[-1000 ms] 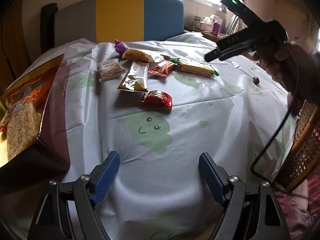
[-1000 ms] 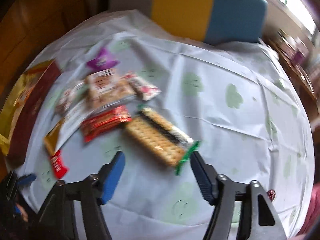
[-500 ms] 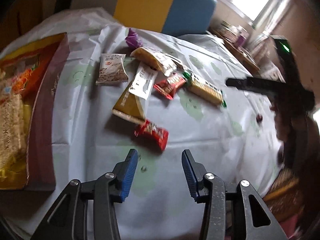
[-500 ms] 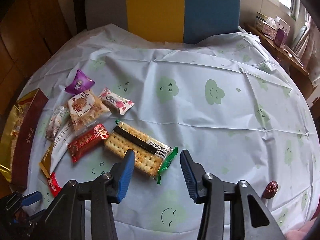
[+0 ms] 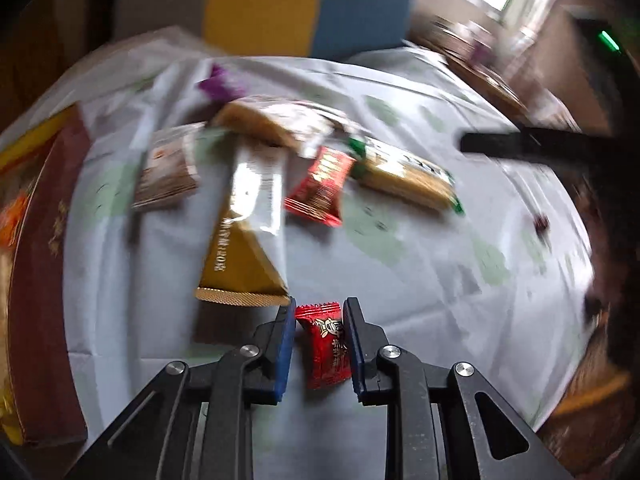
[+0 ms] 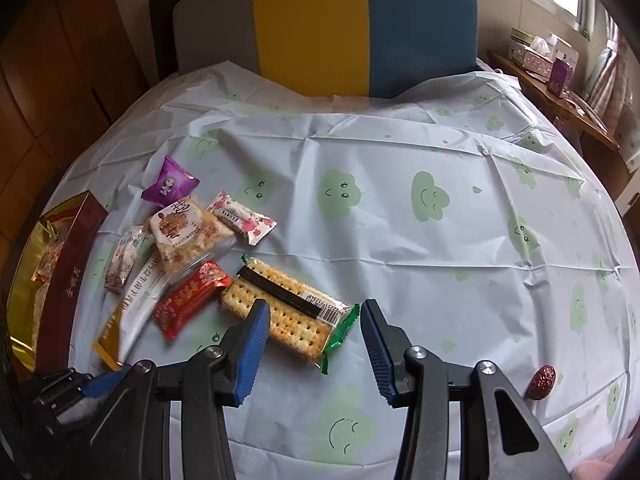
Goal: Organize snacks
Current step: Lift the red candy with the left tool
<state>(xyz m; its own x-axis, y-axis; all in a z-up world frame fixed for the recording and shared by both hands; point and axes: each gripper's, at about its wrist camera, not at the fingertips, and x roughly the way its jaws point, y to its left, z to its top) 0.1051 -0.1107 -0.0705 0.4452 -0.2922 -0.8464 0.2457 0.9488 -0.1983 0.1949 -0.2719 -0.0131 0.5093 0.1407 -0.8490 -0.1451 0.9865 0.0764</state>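
Left wrist view, blurred. Left gripper [image 5: 319,312] points down at the pale plastic tablecloth with green smiley clouds [image 5: 420,280]. Its jaws have just been closing and stand narrow, with the small red foil-wrapped candy [image 5: 326,344] between the blue pads [image 5: 285,344]. The pads sit just beside or touching the wrapper's sides; a firm pinch cannot be told. At 11 o'clock of the tips lies the gold-and-white flat sachet [image 5: 244,232], its bottom corner just beside the left pad. At 9 o'clock is the open maroon-and-gold gift box [image 5: 44,280]. At 12 o'clock is the larger red foil packet [image 5: 320,186], at 1 o'clock the long clear cracker pack with green ends [image 5: 404,176].

Right wrist view, sharp. Right gripper [image 6: 312,312] hovers with jaws moderately wide, holding nothing. The cracker pack [image 6: 288,312] lies on the cloth between and just past the tips, angled from 10 to 5 o'clock, green end nearer the right pad. At 9 to 10 o'clock is a cluster: red packet [image 6: 188,300], sachet [image 6: 136,308], square clear biscuit pack [image 6: 184,232], purple candy [image 6: 170,186], pink floral candy [image 6: 242,216]. A dark red date-like piece [image 6: 542,376] sits at 3 o'clock, well apart. The left gripper's blue tip [image 6: 100,382] shows at 8 o'clock.
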